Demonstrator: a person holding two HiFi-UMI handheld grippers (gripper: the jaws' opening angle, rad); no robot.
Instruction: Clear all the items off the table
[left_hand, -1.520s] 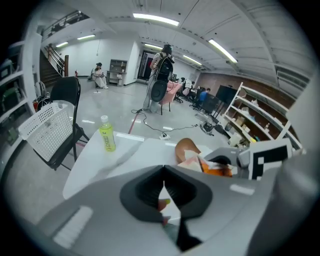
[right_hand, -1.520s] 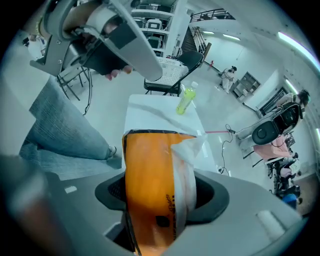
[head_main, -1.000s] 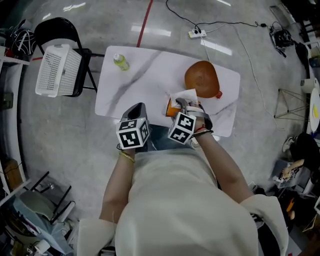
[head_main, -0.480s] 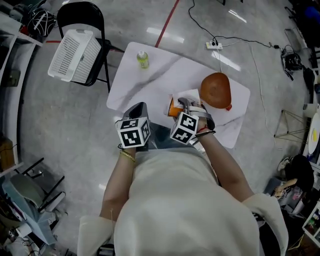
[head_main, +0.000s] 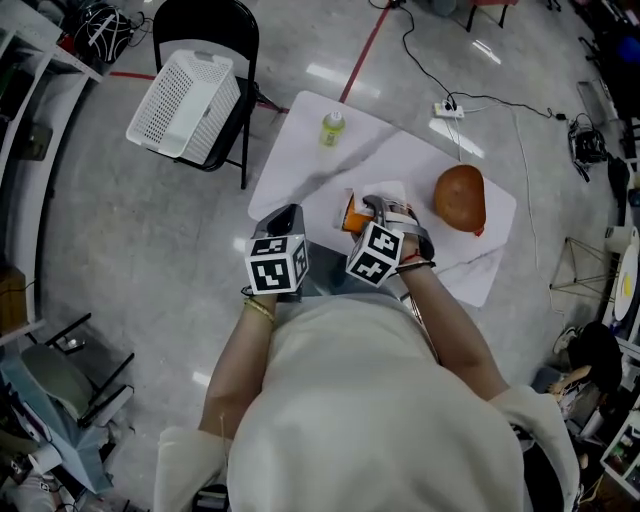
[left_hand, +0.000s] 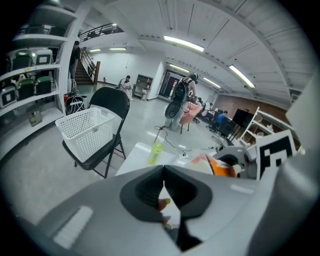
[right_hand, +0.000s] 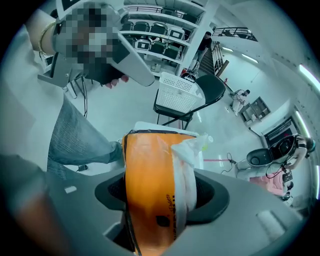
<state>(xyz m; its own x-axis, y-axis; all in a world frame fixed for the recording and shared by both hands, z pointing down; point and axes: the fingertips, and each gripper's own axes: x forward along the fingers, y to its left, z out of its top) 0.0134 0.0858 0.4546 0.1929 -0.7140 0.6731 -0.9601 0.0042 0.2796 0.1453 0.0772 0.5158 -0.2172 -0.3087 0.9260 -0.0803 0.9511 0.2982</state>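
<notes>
The right hand-held gripper (right_hand: 161, 197) grasps an orange pack (right_hand: 149, 160). The left hand-held gripper (left_hand: 164, 186) is clenched, empty.

No text can be read. Dark cursive print is seen on the orange packet (right_hand: 150, 200), too blurred to make out. Only black-and-white square patterns, no letters, are carried by the left marker cube (head_main: 276, 266) and right marker cube (head_main: 376, 254).

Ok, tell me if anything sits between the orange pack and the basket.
Nothing visible does. The right gripper holds the pack, and only bare table lies toward the basket. The bottle stands off to one side.
</notes>
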